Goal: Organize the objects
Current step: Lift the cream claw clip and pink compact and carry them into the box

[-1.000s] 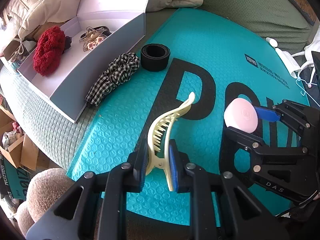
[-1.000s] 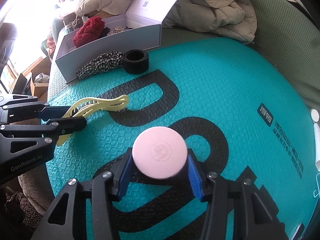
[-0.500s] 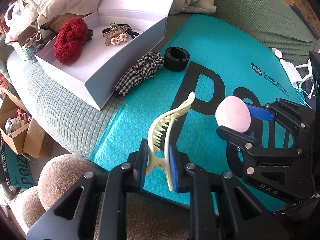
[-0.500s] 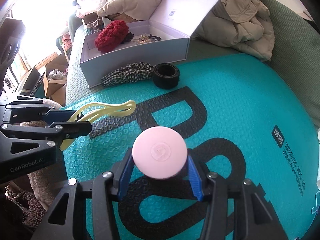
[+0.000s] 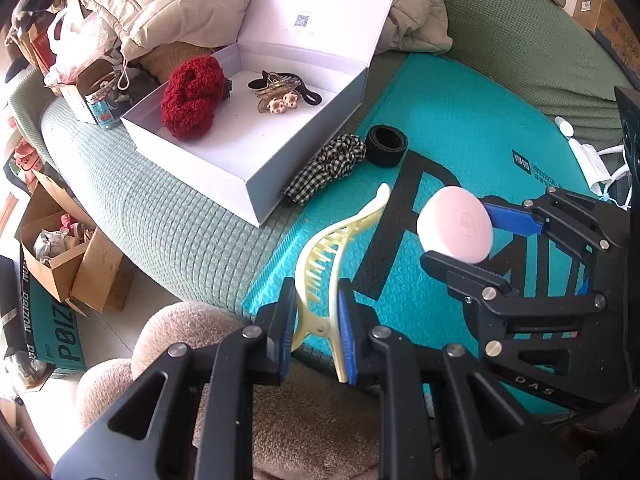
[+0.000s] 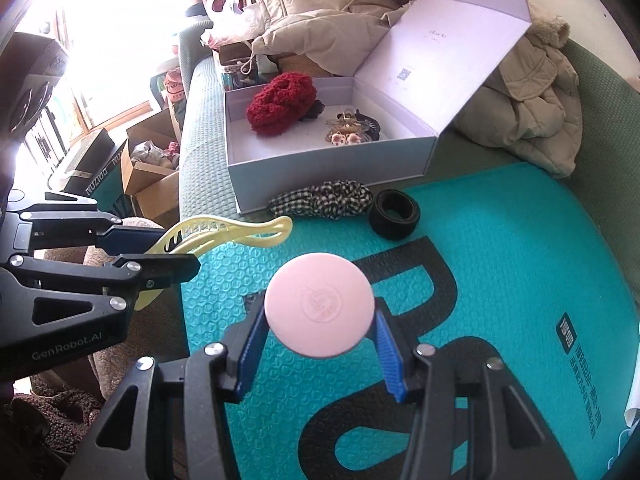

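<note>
My left gripper [image 5: 316, 336] is shut on a cream hair claw clip [image 5: 340, 240], held above the near edge of the teal bubble mailer [image 5: 460, 120]; the clip also shows in the right wrist view [image 6: 228, 232]. My right gripper [image 6: 320, 352] is shut on a round pink case [image 6: 320, 304], also in the left wrist view [image 5: 456, 230], raised over the mailer [image 6: 500, 248]. The open white box [image 5: 256, 152] holds a red scrunchie [image 5: 192, 96] and hair ties with clips [image 5: 276, 96]. A checked scrunchie [image 5: 324, 168] and a black band [image 5: 386, 145] lie beside the box.
The box stands on a green bed cover [image 5: 168, 216], its lid up against beige jackets [image 5: 180, 4]. Cardboard boxes [image 5: 68, 256] stand on the floor at left. A fuzzy beige cushion [image 5: 192, 332] lies below my left gripper. White cables [image 5: 592, 160] lie at right.
Both grippers have risen and drawn back from the mailer with their objects still held. The box and the floor at left have come further into view.
</note>
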`<state>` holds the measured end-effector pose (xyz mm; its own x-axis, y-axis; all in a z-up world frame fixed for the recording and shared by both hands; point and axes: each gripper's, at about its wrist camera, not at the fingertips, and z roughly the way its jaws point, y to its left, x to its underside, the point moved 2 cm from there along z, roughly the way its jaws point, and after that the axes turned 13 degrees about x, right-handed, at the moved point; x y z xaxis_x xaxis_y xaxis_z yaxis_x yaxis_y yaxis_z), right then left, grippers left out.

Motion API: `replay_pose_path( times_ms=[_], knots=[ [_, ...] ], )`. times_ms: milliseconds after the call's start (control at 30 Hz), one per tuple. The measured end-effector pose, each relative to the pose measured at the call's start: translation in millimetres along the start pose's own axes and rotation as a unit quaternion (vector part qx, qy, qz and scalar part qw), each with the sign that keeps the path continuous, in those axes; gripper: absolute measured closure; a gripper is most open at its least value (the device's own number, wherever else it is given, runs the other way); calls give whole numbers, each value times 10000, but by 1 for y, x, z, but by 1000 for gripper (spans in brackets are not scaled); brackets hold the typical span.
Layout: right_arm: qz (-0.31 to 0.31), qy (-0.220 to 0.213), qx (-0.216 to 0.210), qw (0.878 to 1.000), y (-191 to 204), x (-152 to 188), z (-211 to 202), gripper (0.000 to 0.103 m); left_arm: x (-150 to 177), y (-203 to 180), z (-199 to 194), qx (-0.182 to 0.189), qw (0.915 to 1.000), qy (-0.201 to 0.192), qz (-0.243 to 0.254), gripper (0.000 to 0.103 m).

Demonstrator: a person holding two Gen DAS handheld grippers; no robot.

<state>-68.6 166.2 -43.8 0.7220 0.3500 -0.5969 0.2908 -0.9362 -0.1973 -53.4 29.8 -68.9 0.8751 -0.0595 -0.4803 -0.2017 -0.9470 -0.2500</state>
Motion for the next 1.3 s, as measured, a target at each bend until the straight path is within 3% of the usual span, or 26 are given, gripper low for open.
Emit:
replay_pose_path(
  times_ms=[567, 1300],
  knots=[
    [-151, -451, -129, 9988, 4, -56, -15, 52, -48, 24, -35, -81, 9994, -333, -38, 84],
    [-432, -577, -337, 9968, 7, -126, 41, 52, -119, 98, 9, -165, 9993, -206, -250, 84]
  ],
)
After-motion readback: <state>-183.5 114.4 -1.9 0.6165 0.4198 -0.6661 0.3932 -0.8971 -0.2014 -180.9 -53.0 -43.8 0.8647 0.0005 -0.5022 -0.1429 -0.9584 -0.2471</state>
